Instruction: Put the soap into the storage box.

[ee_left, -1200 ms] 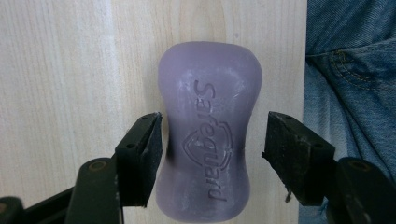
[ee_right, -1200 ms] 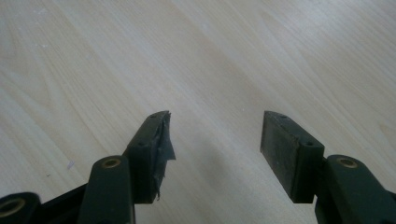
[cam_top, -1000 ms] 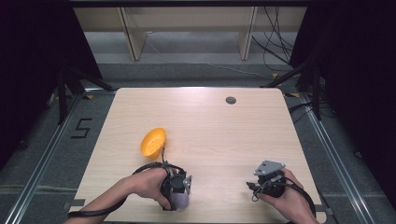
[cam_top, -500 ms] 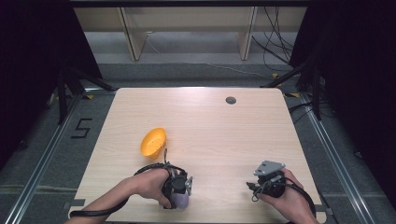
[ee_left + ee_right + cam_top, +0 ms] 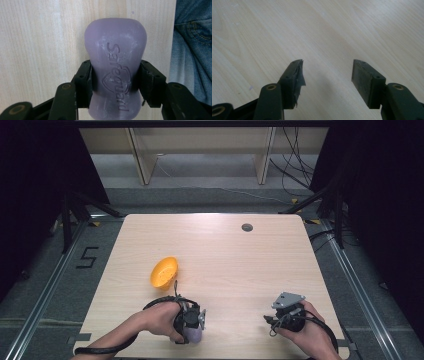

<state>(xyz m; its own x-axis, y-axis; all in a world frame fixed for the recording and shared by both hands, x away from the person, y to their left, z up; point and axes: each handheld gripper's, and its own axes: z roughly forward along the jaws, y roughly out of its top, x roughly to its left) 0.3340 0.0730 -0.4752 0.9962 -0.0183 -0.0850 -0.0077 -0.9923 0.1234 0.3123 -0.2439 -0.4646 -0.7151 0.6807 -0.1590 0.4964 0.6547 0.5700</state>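
A purple bar of soap (image 5: 115, 72) with an embossed brand mark sits between the jaws of my left gripper (image 5: 115, 77), which is shut on its narrow waist. In the high view that gripper (image 5: 192, 330) points toward the table's near edge, with the soap (image 5: 194, 336) just under it. An orange bowl (image 5: 164, 271) lies tipped on its side on the wooden table (image 5: 240, 260), a short way beyond the left hand. My right gripper (image 5: 327, 72) is open over bare wood, nothing between its pads. It sits at the near right (image 5: 285, 315).
A small dark round grommet (image 5: 247, 227) is set in the table near the far edge. Blue denim (image 5: 192, 50) shows past the table's near edge in the left gripper view. Black cables trail from both grippers.
The left hand has shifted slightly toward the near edge with the soap. The right hand and the bowl have not moved.
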